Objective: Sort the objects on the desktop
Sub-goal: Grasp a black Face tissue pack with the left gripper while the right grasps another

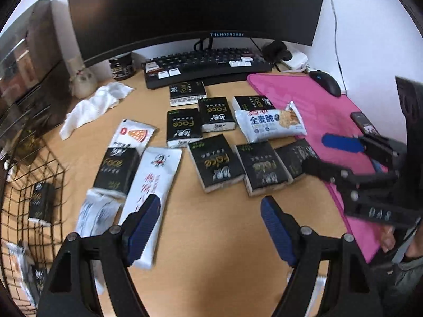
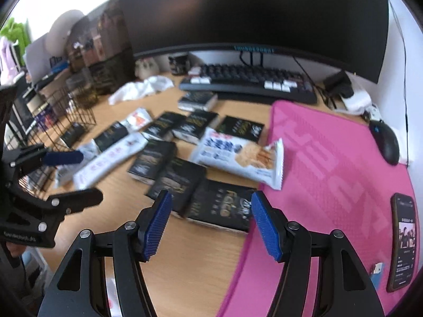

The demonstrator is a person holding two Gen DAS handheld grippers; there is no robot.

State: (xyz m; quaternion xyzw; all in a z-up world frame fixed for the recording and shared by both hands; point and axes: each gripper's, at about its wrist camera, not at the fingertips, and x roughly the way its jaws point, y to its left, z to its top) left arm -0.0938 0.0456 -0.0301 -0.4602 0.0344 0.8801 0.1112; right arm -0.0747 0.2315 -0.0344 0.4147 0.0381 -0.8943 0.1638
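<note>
Both claws spread and empty: left claw (image 1: pixel 208 228) over bare desk (image 1: pixel 219 237), right claw (image 2: pixel 210 222) just above the nearest black tissue pack (image 2: pixel 222 208).

Landmark: the pink mat (image 2: pixel 330 158). That pack lies against its left edge, overlapping a neighbouring pack (image 2: pixel 175 182). Likely trouble here: snagging both at once, or dragging the mat's edge along (jaws barely wider than the pack).

Left of the mat, a long white packet (image 1: pixel 156 185) under the left claw's finger (image 1: pixel 144 227), easy to knock aside.

Farther left, the wire basket (image 1: pixel 31 174), already holding a pack; risk of catching its rim.

Beyond, touching the mat's far-left part, the biscuit bag (image 1: pixel 269 124) resting on other packs and apt to slide.
</note>
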